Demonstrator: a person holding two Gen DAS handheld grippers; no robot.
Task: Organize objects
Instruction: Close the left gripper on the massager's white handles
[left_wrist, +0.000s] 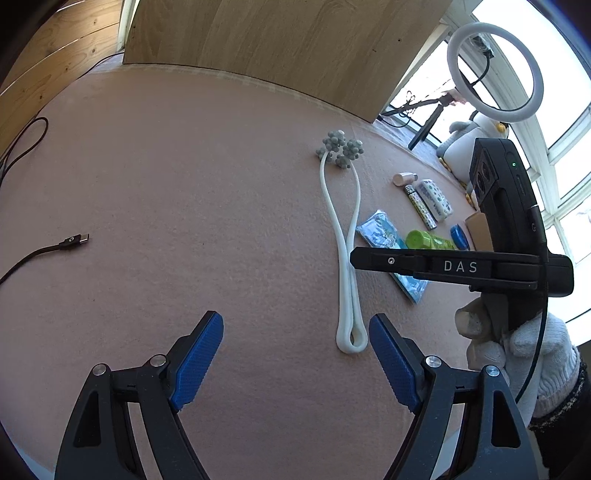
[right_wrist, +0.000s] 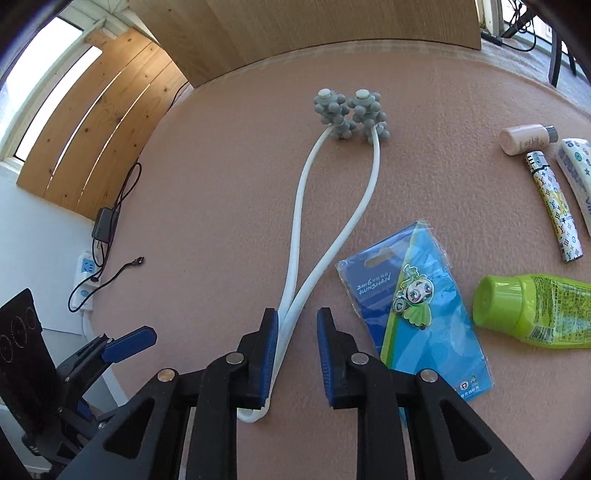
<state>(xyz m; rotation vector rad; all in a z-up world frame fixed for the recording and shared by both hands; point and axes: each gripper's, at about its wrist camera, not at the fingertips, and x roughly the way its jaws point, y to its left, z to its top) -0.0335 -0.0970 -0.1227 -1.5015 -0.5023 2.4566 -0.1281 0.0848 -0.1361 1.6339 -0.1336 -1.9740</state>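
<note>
Your right gripper (right_wrist: 297, 354) straddles the looped handle of the white massager (right_wrist: 301, 206) lying on the pink table (right_wrist: 221, 184), jaws part open, gripping nothing yet; your left gripper (left_wrist: 295, 354) hovers wide open and empty; closing on the handle seems next.

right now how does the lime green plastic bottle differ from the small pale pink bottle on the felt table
The lime green plastic bottle looks far bulkier than the small pale pink bottle, though it also lies nearer the camera. The green one's cap matches its body; the pink one's cap is grey. The green one's cap points left, the pink one's right. Both lie on their sides on the pink felt table.
</note>
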